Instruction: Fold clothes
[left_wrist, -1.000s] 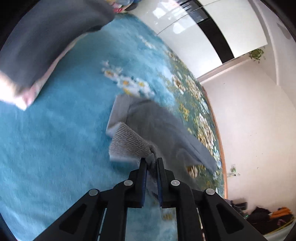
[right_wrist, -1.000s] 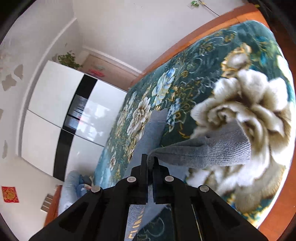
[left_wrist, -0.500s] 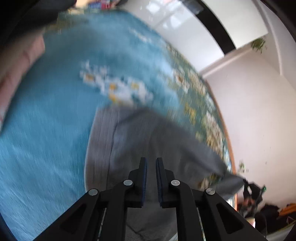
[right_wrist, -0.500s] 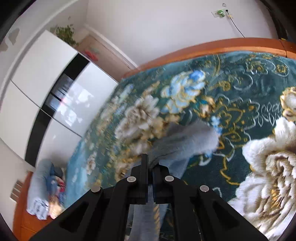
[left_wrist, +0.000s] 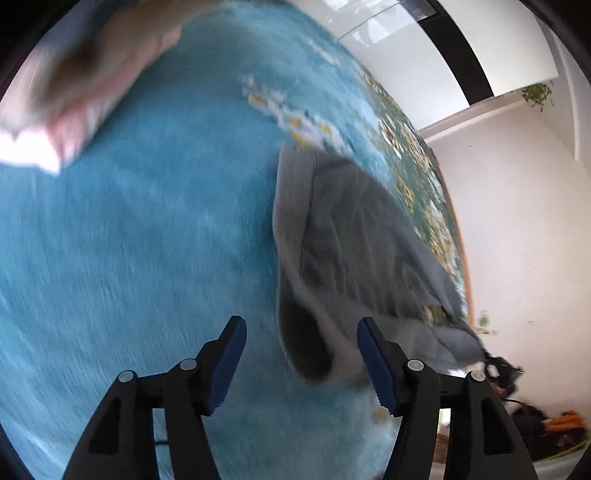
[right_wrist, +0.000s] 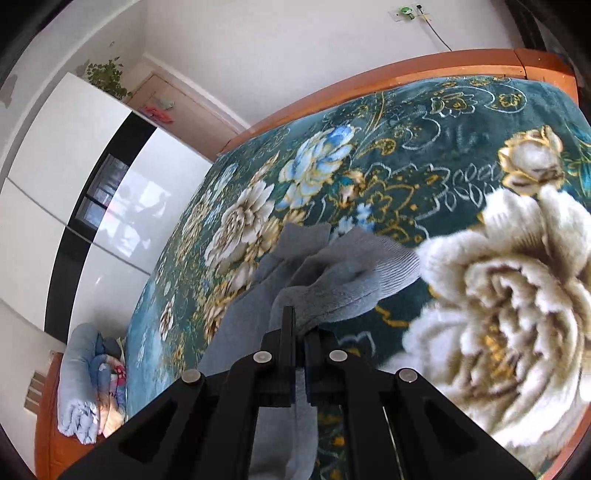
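The left gripper (left_wrist: 301, 338), black arms with ribbed blue pads (left_wrist: 373, 362), has just been opening and now stands spread wide; a loose lobe of the soft grey knitted garment (left_wrist: 354, 240) hangs between the pads without being pressed. That garment, ribbed along one edge and creased across its body, lies on the plush teal bed blanket (left_wrist: 147, 240), whose pile is blurred in the left wrist view. A pink and grey pillow (left_wrist: 85, 81) sits far off at the upper left.

The right gripper (right_wrist: 298, 325) is pressed together, pinching a bunched fold of the same garment (right_wrist: 343, 273), whose ribbed cuff fans out to the right. Beneath it the blanket (right_wrist: 424, 147) is dark green velvet with large cream, gold and blue flowers, bordered by an orange wooden bed frame (right_wrist: 406, 70). Glossy white wardrobe doors (right_wrist: 55, 155) stand beyond.
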